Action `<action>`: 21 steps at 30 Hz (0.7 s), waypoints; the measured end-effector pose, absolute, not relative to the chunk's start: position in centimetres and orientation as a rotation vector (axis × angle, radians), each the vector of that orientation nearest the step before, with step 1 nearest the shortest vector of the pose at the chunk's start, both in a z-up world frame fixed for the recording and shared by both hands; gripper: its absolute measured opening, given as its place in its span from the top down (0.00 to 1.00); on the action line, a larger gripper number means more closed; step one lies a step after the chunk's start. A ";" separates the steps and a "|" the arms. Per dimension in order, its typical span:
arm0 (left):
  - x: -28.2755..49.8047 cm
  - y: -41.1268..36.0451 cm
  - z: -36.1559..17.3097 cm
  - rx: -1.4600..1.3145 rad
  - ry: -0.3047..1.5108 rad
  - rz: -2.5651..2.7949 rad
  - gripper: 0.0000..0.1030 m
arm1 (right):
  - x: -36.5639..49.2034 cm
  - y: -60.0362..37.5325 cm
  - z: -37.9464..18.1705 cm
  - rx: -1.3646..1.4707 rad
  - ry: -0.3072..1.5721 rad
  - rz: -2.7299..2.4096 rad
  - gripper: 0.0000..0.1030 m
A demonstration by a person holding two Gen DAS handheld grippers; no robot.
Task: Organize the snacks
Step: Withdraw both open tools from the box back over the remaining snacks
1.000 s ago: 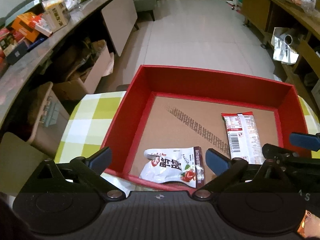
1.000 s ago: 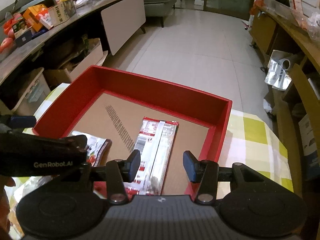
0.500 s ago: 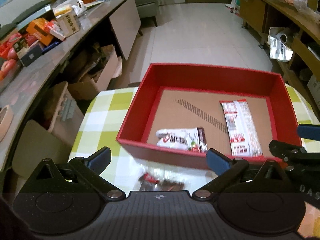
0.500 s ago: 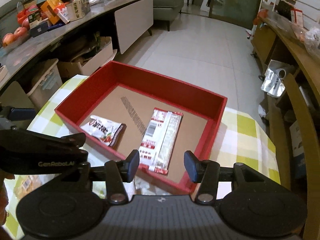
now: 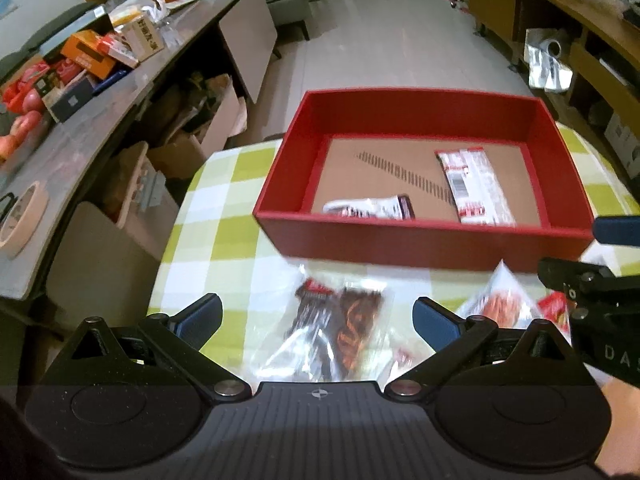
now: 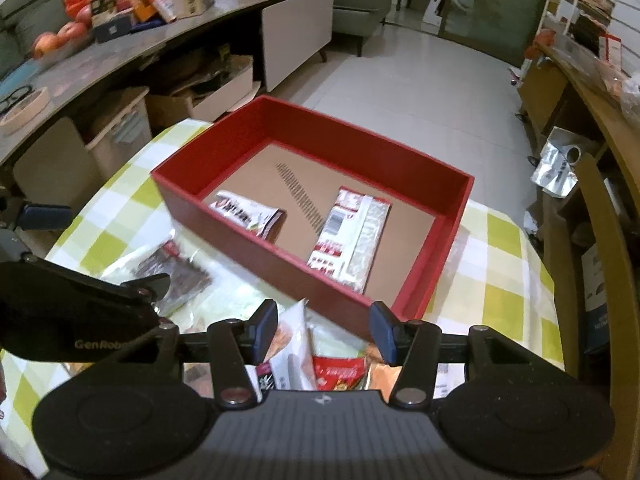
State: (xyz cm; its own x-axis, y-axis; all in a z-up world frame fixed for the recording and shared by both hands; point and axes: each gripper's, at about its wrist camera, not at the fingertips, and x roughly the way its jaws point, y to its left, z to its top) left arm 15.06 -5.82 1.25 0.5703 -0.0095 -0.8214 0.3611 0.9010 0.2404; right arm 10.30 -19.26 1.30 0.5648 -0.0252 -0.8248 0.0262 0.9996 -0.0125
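Note:
A red box (image 5: 424,236) (image 6: 256,240) stands on the green-checked tablecloth (image 5: 224,184). Inside it lie a small white and red snack packet (image 5: 368,208) (image 6: 248,213) and a long red and white packet (image 5: 476,184) (image 6: 352,236). In front of the box lies a clear bag of dark snacks (image 5: 340,320) (image 6: 168,272). More red and orange packets (image 5: 504,300) (image 6: 332,368) lie beside it. My left gripper (image 5: 318,316) is open above the clear bag, holding nothing. My right gripper (image 6: 324,332) hovers over the loose packets, its jaws opening with nothing clamped.
A long counter (image 5: 80,120) with boxes and apples runs along the left. Cardboard boxes (image 5: 192,136) sit on the floor under it. Wooden shelving (image 6: 592,128) stands at the right. The tiled floor (image 5: 380,40) lies beyond the table.
Both grippers have pulled back from over the red box toward the table's near side. The loose packets in front of the box have come into view. The right jaws have spread slightly.

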 end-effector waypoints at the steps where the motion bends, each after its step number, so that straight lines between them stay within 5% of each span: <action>1: 14.8 -5.7 1.2 0.417 0.946 -0.224 0.01 | 10.1 -19.1 1.3 -0.004 0.973 -0.026 0.42; 21: 10.8 -3.0 1.0 0.473 0.941 -0.212 0.00 | 7.3 -16.0 1.1 -0.067 0.997 0.042 0.41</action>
